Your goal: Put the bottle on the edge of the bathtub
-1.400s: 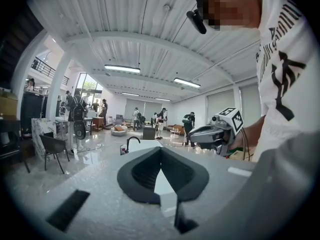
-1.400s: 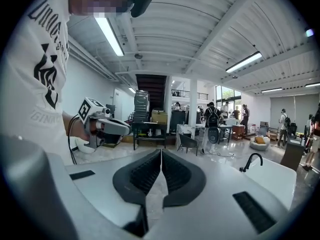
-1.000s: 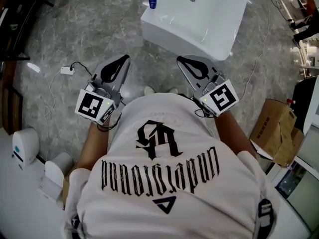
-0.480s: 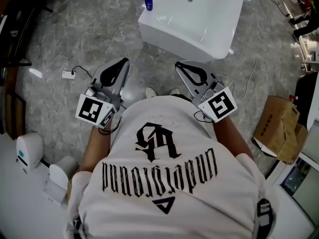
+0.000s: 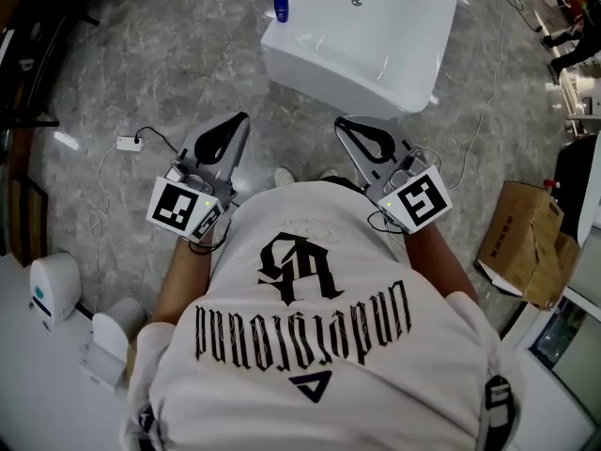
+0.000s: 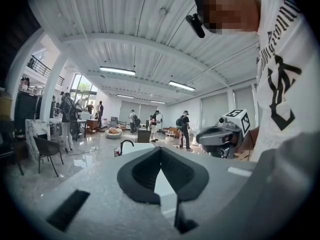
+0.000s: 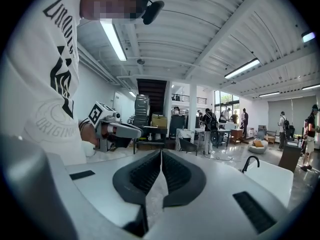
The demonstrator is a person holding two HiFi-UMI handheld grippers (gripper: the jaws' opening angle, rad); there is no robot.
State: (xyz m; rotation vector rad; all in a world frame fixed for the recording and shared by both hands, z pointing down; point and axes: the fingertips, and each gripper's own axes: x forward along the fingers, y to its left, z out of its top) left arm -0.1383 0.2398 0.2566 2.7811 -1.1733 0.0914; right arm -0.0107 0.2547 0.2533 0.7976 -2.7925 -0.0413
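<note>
Presently, the blue bottle is located at the top of the head view, just beside the left corner of the white bathtub and apparently on the grey marbled floor rather than on the tub's rim. Viewed steeply from above, its long axis appears to run vertically, cap end upward; its small size in the frame prevents confirmation. The bathtub interior shows a single drain fitting, and a black faucet rises from its rim in the right gripper view. The left gripper and the right gripper are held side by side in front of the person's white printed shirt, both pointing toward the tub and well apart from the bottle. In the left gripper view the jaws are pressed together at the tips with nothing between them; in the right gripper view the jaws are likewise pressed together and carry nothing. An open cardboard box stands on the floor to the right; its contents cannot be determined. A small white adapter with a cable lies on the floor to the left.
</note>
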